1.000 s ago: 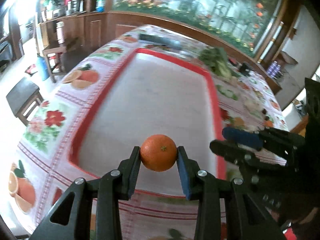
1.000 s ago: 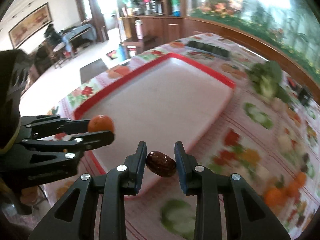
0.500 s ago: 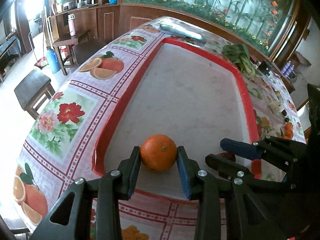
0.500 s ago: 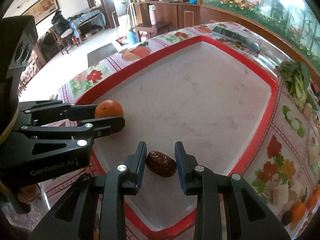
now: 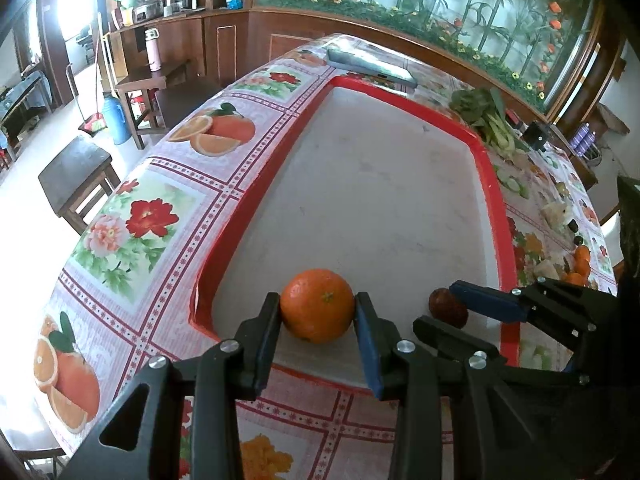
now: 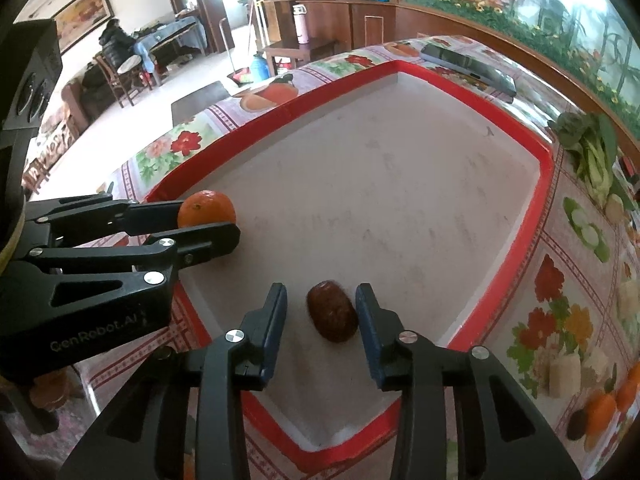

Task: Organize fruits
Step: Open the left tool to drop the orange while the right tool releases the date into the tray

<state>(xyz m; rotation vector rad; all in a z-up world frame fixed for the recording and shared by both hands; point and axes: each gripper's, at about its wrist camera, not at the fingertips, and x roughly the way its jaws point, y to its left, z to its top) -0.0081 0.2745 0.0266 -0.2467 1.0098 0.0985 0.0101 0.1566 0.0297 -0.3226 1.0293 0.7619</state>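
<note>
A red-rimmed tray (image 5: 264,168) (image 6: 548,168) with a pale floor lies on the flowered tablecloth. At the tray's near left corner my left gripper (image 5: 317,312) (image 6: 208,220) is shut on an orange (image 5: 317,305) (image 6: 206,208), which rests on or just above the tray floor. To its right a dark red date (image 6: 332,312) (image 5: 447,307) lies on the tray floor. My right gripper (image 6: 321,308) (image 5: 436,308) straddles the date, its jaws opening, with a gap between the left pad and the fruit.
A phone (image 5: 370,66) (image 6: 468,66) lies past the tray's far rim. Leafy greens (image 5: 486,114) (image 6: 592,152) sit right of the tray. Small oranges (image 5: 578,264) (image 6: 612,400) and other bits lie at the table's right. Stools and a floor lie off the left edge.
Both grippers came down over the tray's near end. The right gripper's jaws parted and the date now lies loose on the tray floor. The left gripper still grips the orange.
</note>
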